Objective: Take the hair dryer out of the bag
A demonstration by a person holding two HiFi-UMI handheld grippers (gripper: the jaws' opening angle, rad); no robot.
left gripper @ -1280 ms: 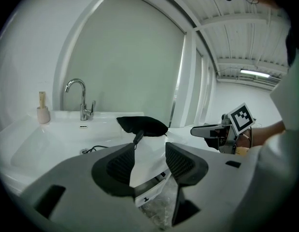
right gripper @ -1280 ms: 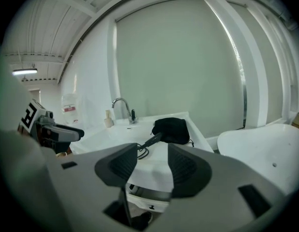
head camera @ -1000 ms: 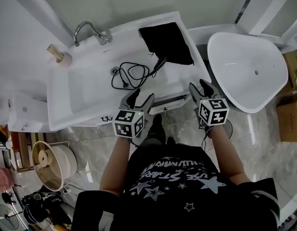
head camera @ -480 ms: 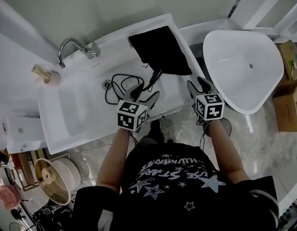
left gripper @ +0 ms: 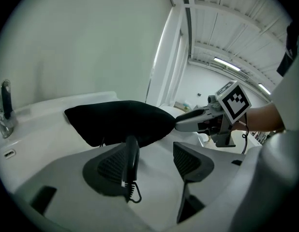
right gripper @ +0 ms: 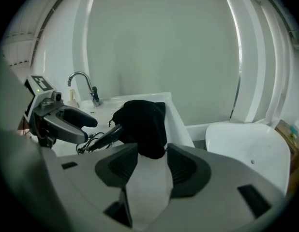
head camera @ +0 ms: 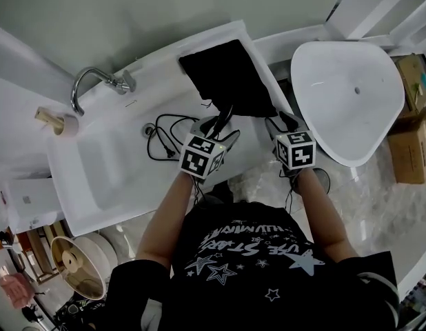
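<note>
A black bag (head camera: 227,74) lies on the white sink counter (head camera: 265,57). The hair dryer's dark handle (head camera: 223,112) sticks out of the bag's near end, and its cord (head camera: 165,135) coils in the sink. My left gripper (head camera: 218,129) is over the handle. In the left gripper view the handle (left gripper: 131,158) stands between the opening jaws, close to the left pad, with no grip on it. My right gripper (head camera: 280,121) is at the counter's near right edge. Its jaws (right gripper: 152,163) are closing slightly with only bare counter between them, and the bag (right gripper: 142,127) lies just beyond.
A chrome faucet (head camera: 96,81) stands at the sink's far left beside a small cup (head camera: 61,123). A white tub (head camera: 344,95) sits to the right, with cardboard boxes (head camera: 413,136) past it. A round bin (head camera: 78,267) stands on the floor at lower left.
Both grippers have moved forward and down toward the bag. The left one has swung right, over the hair dryer's handle, and its jaws have widened.
</note>
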